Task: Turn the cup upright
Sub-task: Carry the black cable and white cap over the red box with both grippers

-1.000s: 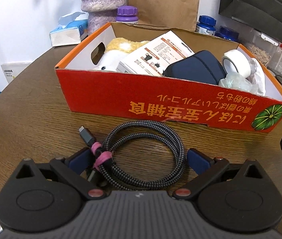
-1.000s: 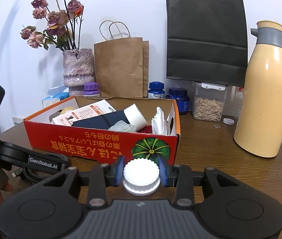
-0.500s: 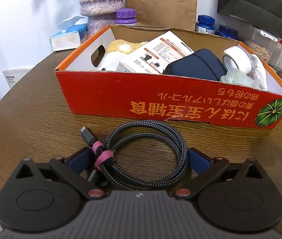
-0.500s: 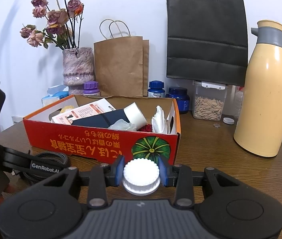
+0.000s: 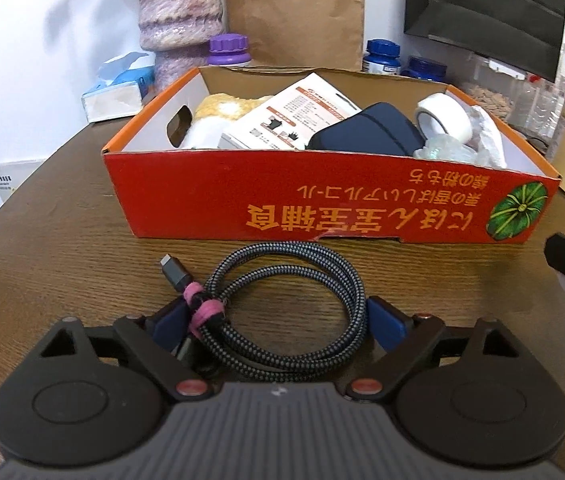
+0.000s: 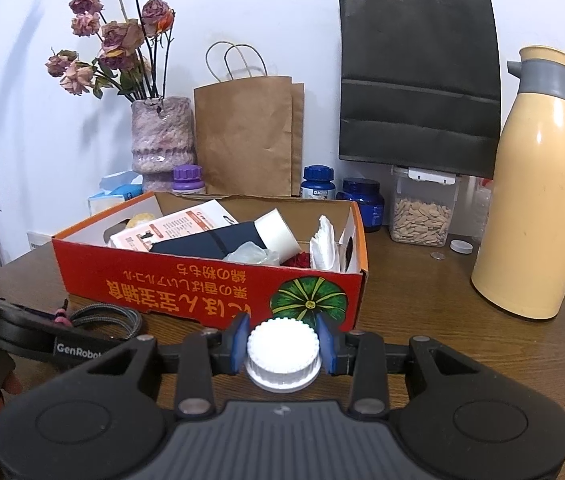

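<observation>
Right gripper (image 6: 282,346) clamps a white ribbed cap (image 6: 282,354) above the table (image 6: 442,320). Left gripper (image 5: 278,320) is closing around a coiled cable (image 5: 282,312), pads not yet pressing it.

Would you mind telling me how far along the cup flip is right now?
Done: the right gripper is clamped on the white ribbed cup. In hand: the left gripper is closing its jaws with the coiled cable between them. Left: the cup shows its closed end up, so the flip itself seems yet to come.

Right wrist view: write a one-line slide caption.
Right gripper clamps a white ribbed cap above the wooden table, before a red cardboard box.
</observation>
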{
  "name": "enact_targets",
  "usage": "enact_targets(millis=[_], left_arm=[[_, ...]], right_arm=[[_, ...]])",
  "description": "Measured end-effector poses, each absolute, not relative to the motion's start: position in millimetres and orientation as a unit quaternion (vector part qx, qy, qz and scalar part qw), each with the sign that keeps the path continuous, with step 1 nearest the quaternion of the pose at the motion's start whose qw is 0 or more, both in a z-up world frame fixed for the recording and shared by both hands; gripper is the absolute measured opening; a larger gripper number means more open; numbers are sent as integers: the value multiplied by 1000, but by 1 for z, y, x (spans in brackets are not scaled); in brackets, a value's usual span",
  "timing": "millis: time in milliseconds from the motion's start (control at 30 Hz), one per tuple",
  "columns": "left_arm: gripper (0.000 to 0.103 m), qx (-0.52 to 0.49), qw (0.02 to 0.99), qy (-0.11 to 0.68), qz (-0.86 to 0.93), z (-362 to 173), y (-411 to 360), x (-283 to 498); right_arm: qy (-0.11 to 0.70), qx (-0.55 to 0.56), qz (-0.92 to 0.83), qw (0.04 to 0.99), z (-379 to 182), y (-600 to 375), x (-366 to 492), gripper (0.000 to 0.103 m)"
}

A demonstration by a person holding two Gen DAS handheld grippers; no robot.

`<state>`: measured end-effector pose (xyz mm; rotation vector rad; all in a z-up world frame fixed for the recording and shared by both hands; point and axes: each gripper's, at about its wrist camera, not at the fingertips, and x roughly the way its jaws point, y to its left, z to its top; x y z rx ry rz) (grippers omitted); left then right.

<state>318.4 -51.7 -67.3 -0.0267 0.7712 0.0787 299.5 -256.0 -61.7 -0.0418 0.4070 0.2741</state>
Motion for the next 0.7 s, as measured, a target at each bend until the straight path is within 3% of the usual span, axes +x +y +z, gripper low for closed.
enact_targets(millis=[700], left_arm=[[91, -3, 947, 320, 22, -50, -37, 258]], right_arm=[[184, -31, 167, 968, -57, -245, 283, 35]])
